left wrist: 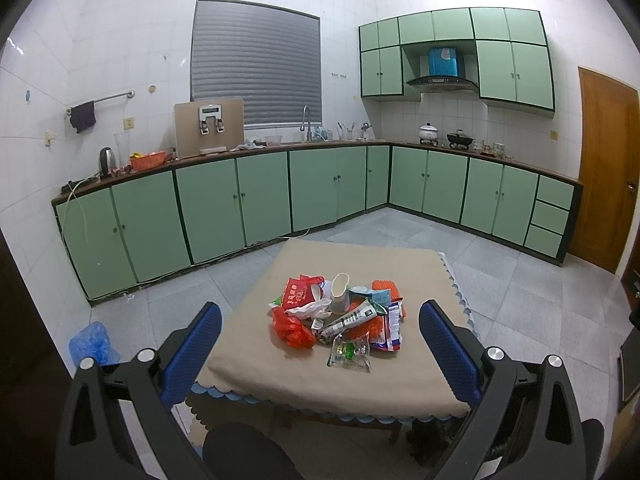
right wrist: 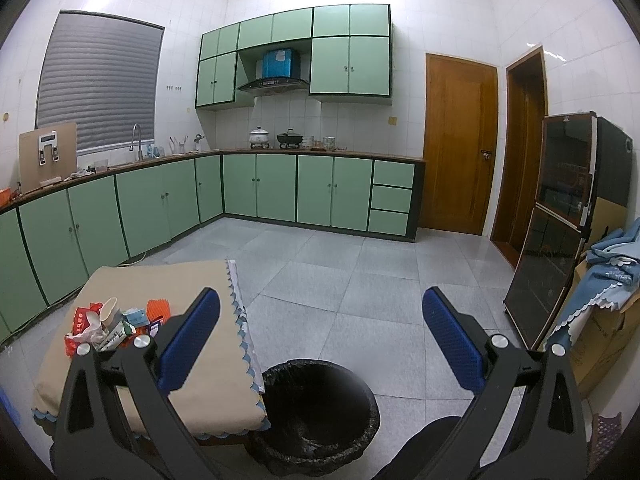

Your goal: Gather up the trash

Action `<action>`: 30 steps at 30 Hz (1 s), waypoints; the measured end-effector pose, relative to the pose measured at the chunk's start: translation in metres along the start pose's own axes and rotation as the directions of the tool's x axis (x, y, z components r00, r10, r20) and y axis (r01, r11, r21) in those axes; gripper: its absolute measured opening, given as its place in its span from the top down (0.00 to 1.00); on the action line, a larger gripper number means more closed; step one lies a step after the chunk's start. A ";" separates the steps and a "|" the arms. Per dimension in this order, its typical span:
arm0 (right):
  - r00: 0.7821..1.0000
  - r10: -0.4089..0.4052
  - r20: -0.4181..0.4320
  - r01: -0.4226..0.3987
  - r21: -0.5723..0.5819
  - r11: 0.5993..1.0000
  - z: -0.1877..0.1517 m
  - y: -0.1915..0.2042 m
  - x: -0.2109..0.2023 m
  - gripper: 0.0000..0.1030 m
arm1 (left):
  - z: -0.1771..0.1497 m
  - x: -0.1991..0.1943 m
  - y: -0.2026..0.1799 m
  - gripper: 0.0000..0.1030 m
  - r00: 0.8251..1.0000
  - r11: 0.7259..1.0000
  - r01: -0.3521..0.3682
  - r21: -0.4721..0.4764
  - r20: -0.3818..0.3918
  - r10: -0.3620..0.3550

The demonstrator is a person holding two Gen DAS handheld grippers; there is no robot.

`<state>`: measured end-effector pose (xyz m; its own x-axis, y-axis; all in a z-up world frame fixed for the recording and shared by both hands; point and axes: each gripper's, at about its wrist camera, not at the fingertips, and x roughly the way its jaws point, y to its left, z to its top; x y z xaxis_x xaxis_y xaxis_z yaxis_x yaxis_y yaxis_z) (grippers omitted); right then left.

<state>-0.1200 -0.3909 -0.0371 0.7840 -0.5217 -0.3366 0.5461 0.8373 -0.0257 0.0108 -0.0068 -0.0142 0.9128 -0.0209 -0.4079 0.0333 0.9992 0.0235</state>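
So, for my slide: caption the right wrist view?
Open right gripper above the black-lined bin beside the table.

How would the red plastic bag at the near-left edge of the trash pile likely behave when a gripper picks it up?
The red plastic bag looks crumpled and thin, so it is probably floppy and very light. Its glossy film may slip between the fingers unless pinched at a fold. It touches other wrappers in the trash pile, so lifting it might drag a neighbour along.
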 end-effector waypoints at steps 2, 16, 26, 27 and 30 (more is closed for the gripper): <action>1.000 0.005 0.001 -0.005 -0.006 1.000 -0.001 0.001 0.002 0.05 | -0.001 0.002 -0.001 0.06 1.000 1.000 -0.002 0.014 0.005 0.002; 0.971 0.239 -0.016 -0.238 -0.154 0.959 -0.019 0.051 0.019 0.05 | -0.028 0.027 0.014 0.06 0.999 0.998 0.051 0.048 0.016 -0.052; 0.905 0.394 -0.162 -0.419 -0.170 0.892 -0.029 0.099 0.065 0.05 | -0.018 0.057 0.022 0.06 0.999 0.999 0.011 0.051 0.046 -0.014; 0.900 0.401 -0.169 -0.427 -0.168 0.888 -0.031 0.104 0.069 0.05 | -0.018 0.062 0.024 0.06 0.999 0.999 0.012 0.047 0.039 -0.014; 0.885 0.429 -0.183 -0.458 -0.163 0.874 -0.033 0.117 0.079 0.05 | -0.021 0.072 0.031 0.06 0.999 1.000 -0.006 0.024 0.037 0.005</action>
<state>-0.0037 -0.3287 -0.0980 0.8739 -0.0723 -0.4807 0.0704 0.9973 -0.0220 0.0695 0.0238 -0.0619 0.9273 -0.0172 -0.3739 0.0379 0.9981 0.0481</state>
